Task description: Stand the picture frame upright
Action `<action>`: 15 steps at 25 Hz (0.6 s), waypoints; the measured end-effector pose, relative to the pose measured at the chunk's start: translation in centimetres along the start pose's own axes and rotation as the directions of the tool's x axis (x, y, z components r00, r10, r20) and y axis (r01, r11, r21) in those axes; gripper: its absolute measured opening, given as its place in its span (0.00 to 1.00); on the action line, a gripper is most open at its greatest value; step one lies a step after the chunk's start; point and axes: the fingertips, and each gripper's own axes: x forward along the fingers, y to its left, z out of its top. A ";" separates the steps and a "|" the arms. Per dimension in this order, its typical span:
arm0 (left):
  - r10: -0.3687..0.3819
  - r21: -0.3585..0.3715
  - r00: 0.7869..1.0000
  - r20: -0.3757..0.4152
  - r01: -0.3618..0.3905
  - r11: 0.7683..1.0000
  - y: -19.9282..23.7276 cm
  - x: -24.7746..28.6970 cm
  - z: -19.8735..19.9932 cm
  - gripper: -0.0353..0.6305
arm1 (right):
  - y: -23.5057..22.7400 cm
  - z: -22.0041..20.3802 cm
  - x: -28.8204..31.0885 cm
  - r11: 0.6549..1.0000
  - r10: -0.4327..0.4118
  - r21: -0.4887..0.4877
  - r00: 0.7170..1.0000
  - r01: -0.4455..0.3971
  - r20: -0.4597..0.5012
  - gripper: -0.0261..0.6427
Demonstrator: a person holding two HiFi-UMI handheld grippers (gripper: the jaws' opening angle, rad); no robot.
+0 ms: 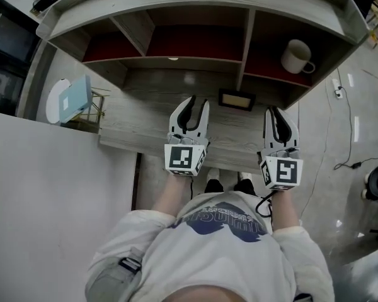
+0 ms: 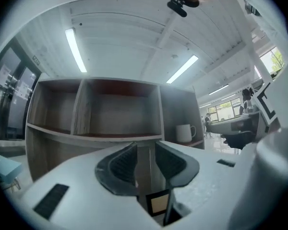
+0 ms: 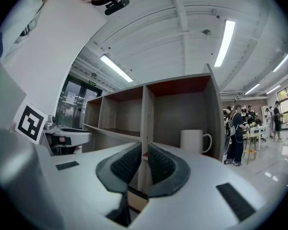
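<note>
The picture frame [image 1: 236, 99], dark-edged with a beige centre, is on the wooden desk [image 1: 145, 115] under the shelf unit, between and just beyond my two grippers. Whether it lies flat or leans I cannot tell. In the left gripper view the picture frame [image 2: 159, 203] shows low down between the jaws, some way off. My left gripper [image 1: 196, 102] [image 2: 145, 152] is open and empty. My right gripper [image 1: 279, 112] [image 3: 145, 155] stands to the right of the frame with only a narrow gap between its pads and nothing in it. Neither gripper touches the frame.
A white mug [image 1: 296, 56] [image 3: 194, 140] stands in the right compartment of the shelf unit [image 1: 246, 39]. A teal box [image 1: 74, 98] rests in a gold wire rack at the desk's left end. A white partition [image 1: 44, 187] runs along the left.
</note>
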 end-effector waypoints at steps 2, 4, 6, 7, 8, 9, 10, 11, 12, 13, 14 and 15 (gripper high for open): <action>-0.005 0.026 1.000 0.024 0.005 1.000 -0.8 -0.3 1.2 0.22 | -0.4 1.1 -0.6 1.000 0.008 -0.010 1.000 -0.008 0.016 0.08; -0.005 0.048 0.998 0.055 0.002 0.999 -1.2 -0.5 2.2 0.17 | -1.0 2.0 -1.0 1.000 0.009 -0.001 0.999 -0.008 0.033 0.06; -0.010 0.068 0.998 0.069 0.005 0.998 -1.4 -0.7 2.5 0.09 | -1.6 2.6 -1.3 1.000 0.001 0.022 0.999 -0.002 0.045 0.04; -0.013 0.080 0.997 0.070 0.007 0.997 -1.5 -0.8 2.6 0.08 | -1.9 2.8 -1.5 0.999 -0.005 0.033 0.999 0.004 0.049 0.04; -0.015 0.095 0.997 0.072 0.008 0.995 -1.6 -0.8 2.7 0.07 | -2.2 3.1 -1.6 0.999 -0.010 0.040 0.998 0.008 0.054 0.04; -0.018 0.112 0.997 0.075 0.010 0.994 -1.7 -0.9 2.8 0.06 | -2.4 3.4 -1.8 0.999 -0.011 0.040 0.998 0.008 0.061 0.04; -0.023 0.133 0.997 0.077 0.013 0.991 -1.9 -0.9 3.0 0.06 | -2.6 3.7 -1.9 0.999 -0.009 0.034 0.998 0.007 0.070 0.04; -0.030 0.161 0.997 0.077 0.017 0.987 -2.1 -0.9 3.2 0.06 | -2.7 4.0 -2.0 1.000 -0.007 0.026 0.997 0.005 0.077 0.04; -0.036 0.191 0.997 0.075 0.021 0.981 -2.2 -0.9 3.3 0.06 | -2.8 4.3 -2.2 1.000 -0.006 0.018 0.997 0.004 0.082 0.04; -0.040 0.212 0.997 0.071 0.024 0.977 -2.4 -0.9 3.4 0.06 | -2.9 4.5 -2.3 1.000 -0.006 0.014 0.996 0.005 0.084 0.04; -0.041 0.218 0.997 0.070 0.024 0.976 -2.4 -0.8 3.5 0.06 | -3.0 4.6 -2.3 1.000 -0.008 0.012 0.996 0.007 0.087 0.04; -0.039 0.213 0.997 0.072 0.023 0.977 -2.3 -0.7 3.6 0.06 | -3.2 4.7 -2.4 1.000 -0.011 0.012 0.996 0.010 0.088 0.04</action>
